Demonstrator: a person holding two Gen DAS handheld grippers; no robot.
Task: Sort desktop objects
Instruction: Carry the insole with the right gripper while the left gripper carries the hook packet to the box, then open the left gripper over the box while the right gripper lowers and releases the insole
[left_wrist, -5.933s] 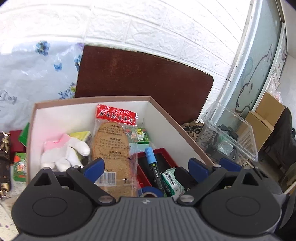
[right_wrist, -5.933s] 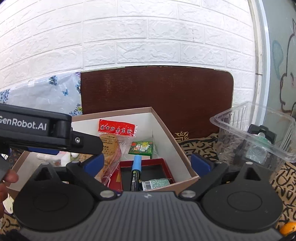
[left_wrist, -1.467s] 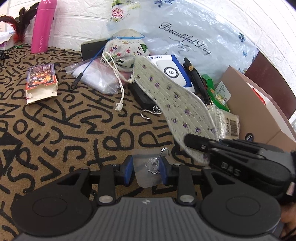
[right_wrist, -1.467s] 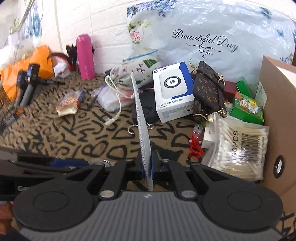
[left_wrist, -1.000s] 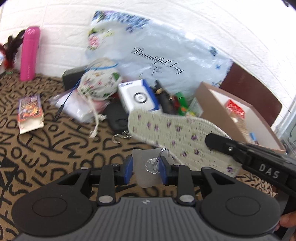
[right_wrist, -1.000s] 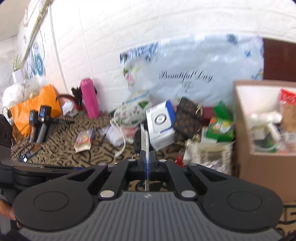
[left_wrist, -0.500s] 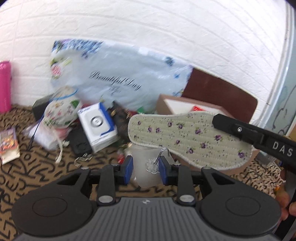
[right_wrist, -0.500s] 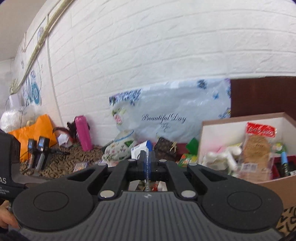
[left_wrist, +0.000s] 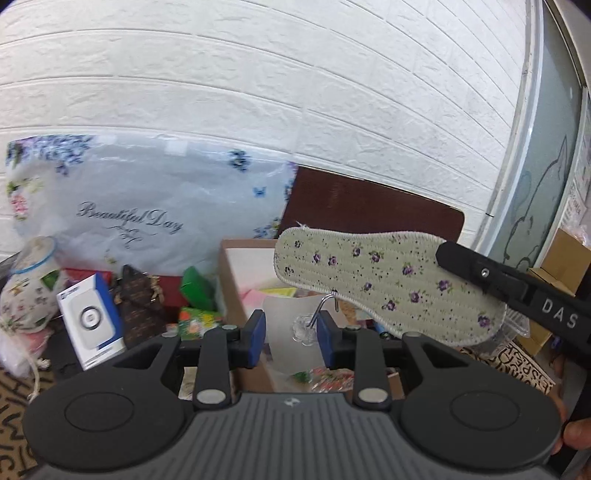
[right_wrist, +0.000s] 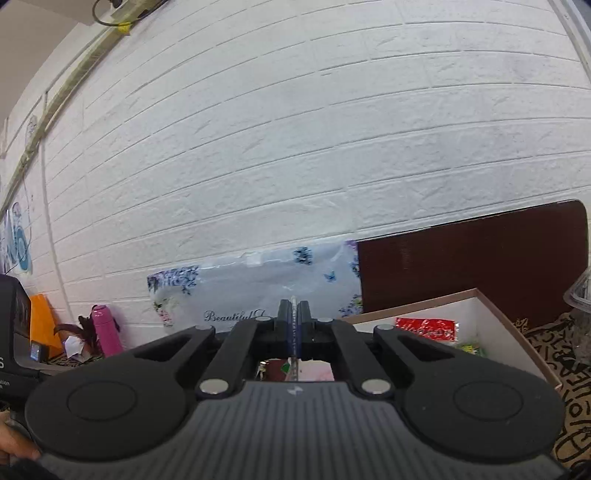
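Note:
My left gripper (left_wrist: 290, 330) is shut on a clear adhesive wall hook (left_wrist: 295, 326) with a metal hook, held in the air in front of the cardboard box (left_wrist: 231, 280). My right gripper (right_wrist: 293, 328) is shut on a floral insole, which shows edge-on between its fingers (right_wrist: 293, 334). In the left wrist view the insole (left_wrist: 380, 282) lies flat in the air over the box, with the right gripper's finger (left_wrist: 491, 282) on its heel end. The box (right_wrist: 517, 343) holds a red packet (right_wrist: 424, 328) and other items.
Left of the box lie a white and blue device box (left_wrist: 90, 317), a brown patterned wallet (left_wrist: 138, 310), green packets (left_wrist: 195, 302), a floral pouch (left_wrist: 26, 291) and a flowered plastic bag (left_wrist: 147, 214). A dark brown board (left_wrist: 369, 210) leans on the brick wall. A pink bottle (right_wrist: 105, 328) stands far left.
Both grippers have risen from the patterned cloth and moved right towards the box, carrying the hook and the insole. The insole now hangs over the box.

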